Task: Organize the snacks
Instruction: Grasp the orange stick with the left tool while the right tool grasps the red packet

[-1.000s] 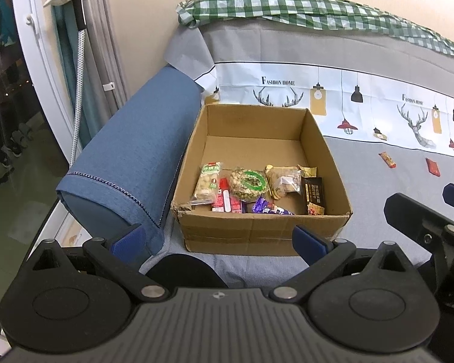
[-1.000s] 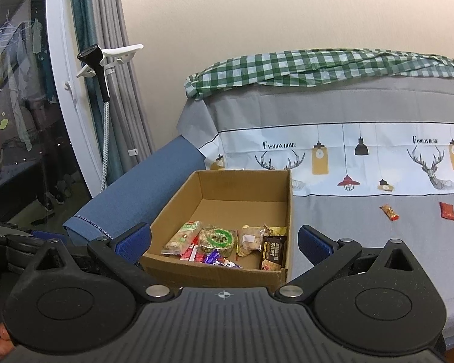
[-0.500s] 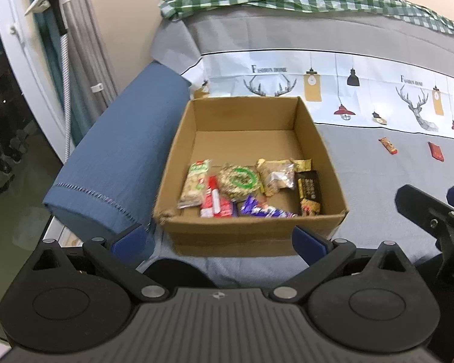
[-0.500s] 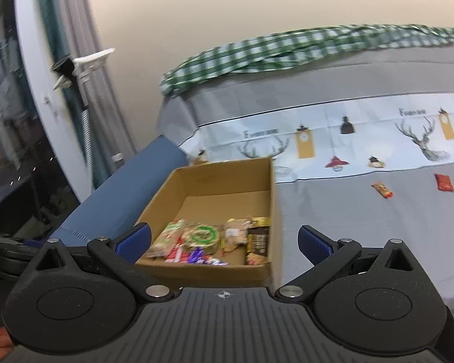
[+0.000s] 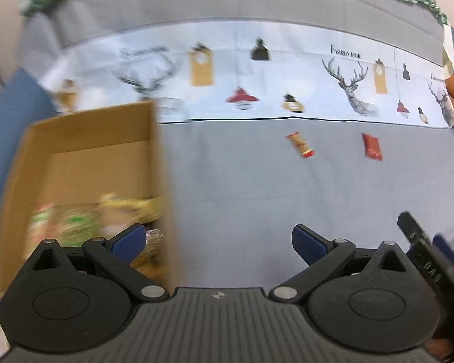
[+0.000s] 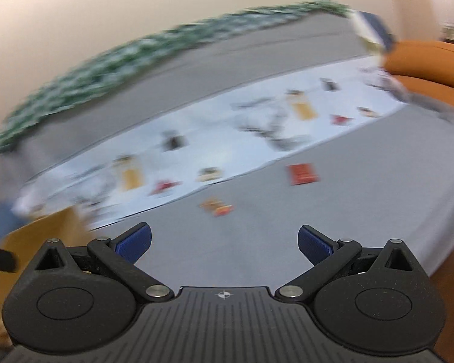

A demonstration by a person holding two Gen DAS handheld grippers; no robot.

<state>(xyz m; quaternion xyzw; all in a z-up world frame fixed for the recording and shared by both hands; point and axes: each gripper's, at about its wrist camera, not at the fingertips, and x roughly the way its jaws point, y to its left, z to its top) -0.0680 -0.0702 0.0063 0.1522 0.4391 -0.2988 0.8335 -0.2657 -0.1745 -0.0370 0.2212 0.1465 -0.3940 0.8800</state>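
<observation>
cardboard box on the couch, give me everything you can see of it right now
The cardboard box is plain brown corrugated card, open at the top, with no flaps standing up. It sits upright on the grey couch cover, at the left end next to a blue cushion. Several snack packets lie bunched along its near wall; the far part of the floor is bare. Motion blur hides the labels. The open left gripper hovers near its right front corner, not touching. The right wrist view catches only a blurred corner.

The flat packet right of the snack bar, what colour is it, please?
Red packet, clearest in the left wrist view.

Home living room, covered sofa [image 5: 257, 199] (deer-print throw [image 5: 287, 69]), plain wall [image 6: 106, 15]
</observation>
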